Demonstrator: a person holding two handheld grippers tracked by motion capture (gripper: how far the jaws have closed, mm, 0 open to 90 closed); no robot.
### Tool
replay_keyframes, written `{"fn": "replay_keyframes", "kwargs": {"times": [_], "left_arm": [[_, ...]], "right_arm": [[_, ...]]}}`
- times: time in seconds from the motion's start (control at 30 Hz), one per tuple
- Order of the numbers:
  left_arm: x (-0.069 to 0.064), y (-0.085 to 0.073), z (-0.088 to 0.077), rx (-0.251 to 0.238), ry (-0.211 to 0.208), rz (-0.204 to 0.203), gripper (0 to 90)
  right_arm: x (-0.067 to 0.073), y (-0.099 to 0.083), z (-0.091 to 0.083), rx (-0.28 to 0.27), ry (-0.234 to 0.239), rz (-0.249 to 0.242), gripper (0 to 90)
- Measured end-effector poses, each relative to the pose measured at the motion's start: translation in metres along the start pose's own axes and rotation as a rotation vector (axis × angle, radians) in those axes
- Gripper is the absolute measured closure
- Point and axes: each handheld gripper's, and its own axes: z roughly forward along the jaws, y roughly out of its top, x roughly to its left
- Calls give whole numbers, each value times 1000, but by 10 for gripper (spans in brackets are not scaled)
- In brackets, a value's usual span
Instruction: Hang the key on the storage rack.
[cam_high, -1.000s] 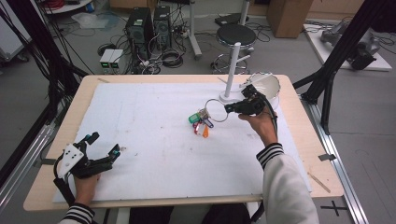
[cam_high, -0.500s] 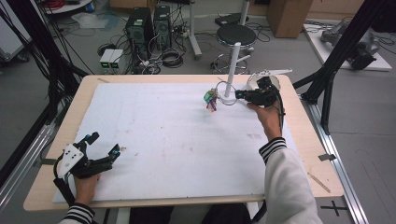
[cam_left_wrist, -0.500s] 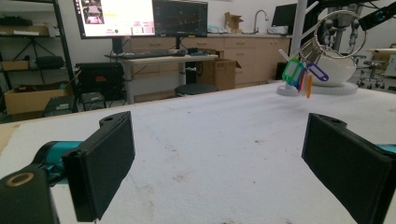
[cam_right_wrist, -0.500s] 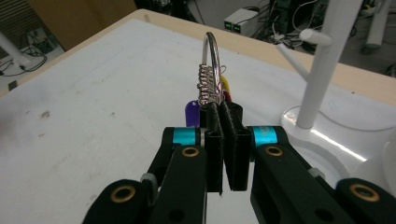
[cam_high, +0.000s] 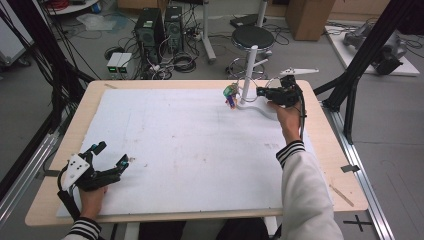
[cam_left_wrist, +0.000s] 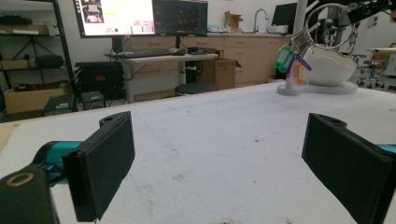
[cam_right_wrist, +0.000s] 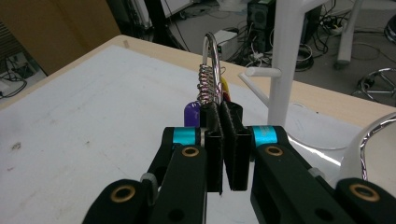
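Observation:
A big metal key ring with several coloured tags hangs from my right gripper, whose jaws are shut on the ring's wire. In the high view that gripper is at the table's far right, and the ring sits against the post of a white peg stand. One short peg sticks out just right of the ring. My left gripper rests open on the white mat at the near left, its jaws wide apart with nothing between them. From there the tags show far off.
A white rounded object sits on the stand's flat base. The white mat covers most of the wooden table. Black frame struts stand at both table sides; a stool and computers are on the floor beyond.
My right gripper carried the key ring from the middle right of the mat toward the far edge, up to the stand's post. The left gripper has stayed put.

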Motion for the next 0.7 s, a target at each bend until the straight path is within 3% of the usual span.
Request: {"fn": "replay_keyframes", "kwargs": {"times": [0.7], "left_arm": [[0, 0, 0, 1, 1, 1, 99]], "right_arm": [[-21, -9, 14, 3, -46, 74, 886]]}}
